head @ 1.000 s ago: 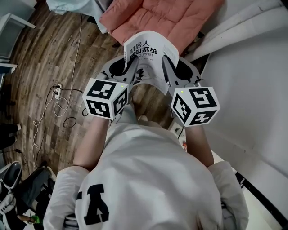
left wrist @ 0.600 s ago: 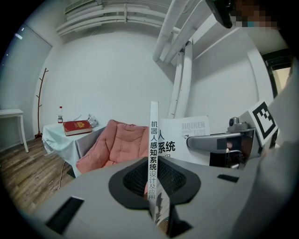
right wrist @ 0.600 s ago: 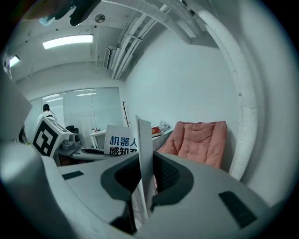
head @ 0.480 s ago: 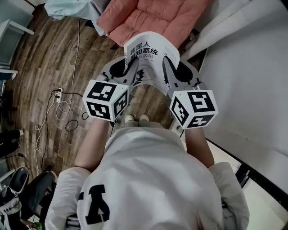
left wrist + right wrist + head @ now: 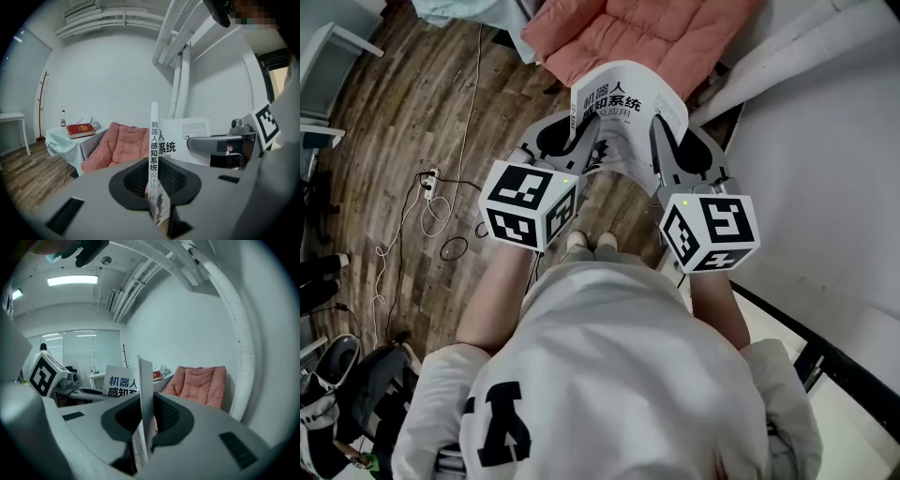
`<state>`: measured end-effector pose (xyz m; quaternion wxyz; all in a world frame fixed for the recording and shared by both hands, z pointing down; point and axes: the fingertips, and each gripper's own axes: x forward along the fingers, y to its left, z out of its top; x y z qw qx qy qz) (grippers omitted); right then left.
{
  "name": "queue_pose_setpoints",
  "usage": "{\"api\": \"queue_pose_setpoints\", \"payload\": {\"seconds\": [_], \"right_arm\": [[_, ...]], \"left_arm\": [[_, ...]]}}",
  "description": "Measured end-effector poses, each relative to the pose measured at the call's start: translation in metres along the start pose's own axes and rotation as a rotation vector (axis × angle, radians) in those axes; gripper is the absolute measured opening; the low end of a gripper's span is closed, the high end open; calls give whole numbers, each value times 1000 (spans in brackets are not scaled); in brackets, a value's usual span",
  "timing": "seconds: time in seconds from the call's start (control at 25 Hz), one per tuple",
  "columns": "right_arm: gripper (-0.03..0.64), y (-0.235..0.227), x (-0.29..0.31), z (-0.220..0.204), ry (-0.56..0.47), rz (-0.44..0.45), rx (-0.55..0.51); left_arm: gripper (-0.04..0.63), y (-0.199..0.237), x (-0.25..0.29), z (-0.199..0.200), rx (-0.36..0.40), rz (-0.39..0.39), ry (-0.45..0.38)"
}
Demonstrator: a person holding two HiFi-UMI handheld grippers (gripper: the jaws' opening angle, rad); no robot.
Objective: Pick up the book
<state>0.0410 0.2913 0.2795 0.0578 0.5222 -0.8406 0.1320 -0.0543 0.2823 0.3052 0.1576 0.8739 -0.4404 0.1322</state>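
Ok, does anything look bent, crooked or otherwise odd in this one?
Only the book. It is clamped by its spine in the left gripper and by its open edge in the right gripper, and it looks bowed rather than flat between them, above the wooden floor. No tear shows.

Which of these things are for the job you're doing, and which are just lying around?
For the job: white book; left tool and right tool, each clamped on one side of it.
Just lying about: pink chair; red book on the small table; power strip on the floor.
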Motion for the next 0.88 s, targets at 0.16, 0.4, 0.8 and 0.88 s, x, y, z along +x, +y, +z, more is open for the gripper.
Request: {"api": "queue_pose_setpoints", "payload": {"seconds": [0.16, 0.4, 0.8, 0.88], "right_arm": [[66, 0, 2, -2, 5, 8, 8], [66, 1, 4, -5, 12, 17, 3], [66, 49, -2, -8, 13, 8, -8], [66, 60, -2, -9, 15, 8, -9]], "left_arm": [[48, 1, 0, -1, 3, 8, 4], [48, 3, 0, -5, -8, 14, 5], [48, 21, -44, -14, -14, 12, -11], [48, 25, -53, -17, -15, 13, -13]]}}
